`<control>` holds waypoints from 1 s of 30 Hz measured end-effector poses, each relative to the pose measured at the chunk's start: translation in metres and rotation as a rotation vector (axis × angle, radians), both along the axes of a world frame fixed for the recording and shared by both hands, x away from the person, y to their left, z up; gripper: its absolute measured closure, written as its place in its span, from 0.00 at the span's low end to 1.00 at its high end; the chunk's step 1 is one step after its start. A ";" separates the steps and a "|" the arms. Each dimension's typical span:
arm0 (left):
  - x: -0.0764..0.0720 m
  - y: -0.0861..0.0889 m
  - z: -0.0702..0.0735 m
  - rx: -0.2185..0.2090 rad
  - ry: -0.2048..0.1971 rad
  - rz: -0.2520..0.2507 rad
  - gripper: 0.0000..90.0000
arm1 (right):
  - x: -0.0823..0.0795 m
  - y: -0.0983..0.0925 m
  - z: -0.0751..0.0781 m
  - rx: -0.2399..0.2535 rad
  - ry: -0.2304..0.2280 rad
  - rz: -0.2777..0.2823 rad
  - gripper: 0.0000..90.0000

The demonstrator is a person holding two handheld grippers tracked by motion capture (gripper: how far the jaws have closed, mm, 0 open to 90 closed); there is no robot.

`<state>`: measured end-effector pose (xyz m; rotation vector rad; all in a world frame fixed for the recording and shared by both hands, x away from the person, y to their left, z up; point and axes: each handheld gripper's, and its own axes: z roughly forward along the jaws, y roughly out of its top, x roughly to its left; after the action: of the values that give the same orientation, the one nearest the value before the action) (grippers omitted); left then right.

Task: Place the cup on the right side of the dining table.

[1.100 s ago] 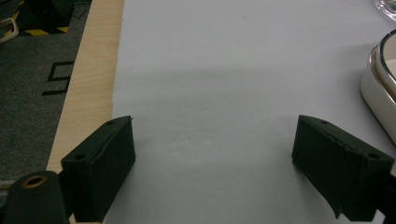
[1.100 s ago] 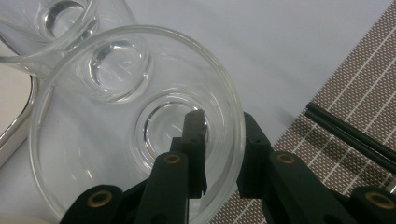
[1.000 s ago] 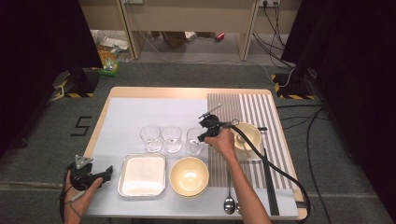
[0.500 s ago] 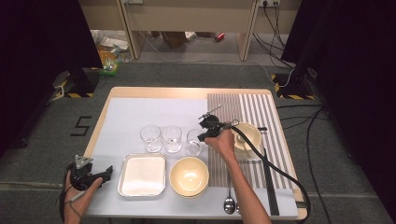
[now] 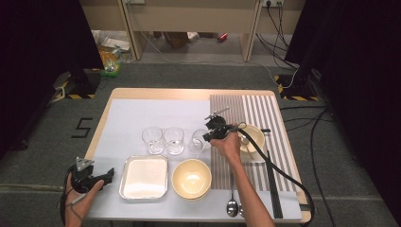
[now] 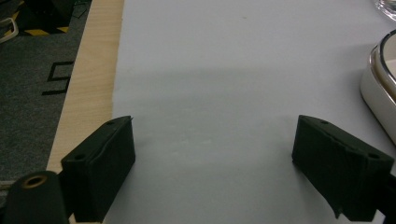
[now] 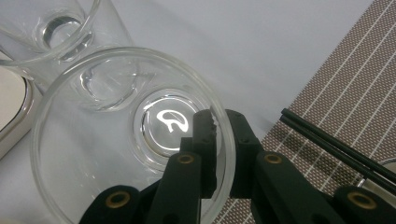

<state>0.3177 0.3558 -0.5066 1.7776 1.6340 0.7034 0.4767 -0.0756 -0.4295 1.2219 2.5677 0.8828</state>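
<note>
Pinching the rim of the rightmost glass (image 7: pixel 126 135), the right gripper (image 7: pixel 219 149) has one jaw inside the wall and one outside, and those jaws have just been closing onto it. That glass (image 5: pixel 200 140) stands on the pale mat at the right end of a row of three, just left of the striped placemat (image 5: pixel 246 113) and just beyond the yellow bowl (image 5: pixel 191 178).

The hold is on a thin, smooth glass edge at one side only, so I judge the main risk is a slip or a tilt: lifted from here, the glass would hang from one point of its rim and could swing, or slide out of the pads. The middle glass (image 5: pixel 173 139) stands just beside it, so a sideways swing could knock the two together. A harder squeeze on such a thin wall could also chip it.

The right hand (image 5: pixel 230 144) reaches out from the near edge, forearm running diagonally over the placemat, the gripper pointing left and down into the mouth of the glass; its cable trails back over the white bowl (image 5: pixel 252 138).

The left gripper (image 5: pixel 90 176) rests at the near left corner, beside the metal tray (image 5: pixel 144 177), its jaws wide apart with bare mat between them.
</note>
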 end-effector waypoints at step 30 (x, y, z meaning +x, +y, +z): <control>0.000 0.000 0.000 0.004 -0.001 0.003 0.13 | 0.008 0.000 -0.004 0.007 0.012 -0.022 0.94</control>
<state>0.3176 0.3554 -0.5066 1.7780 1.6362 0.7094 0.4846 -0.0759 -0.4338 1.2580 2.5577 0.8831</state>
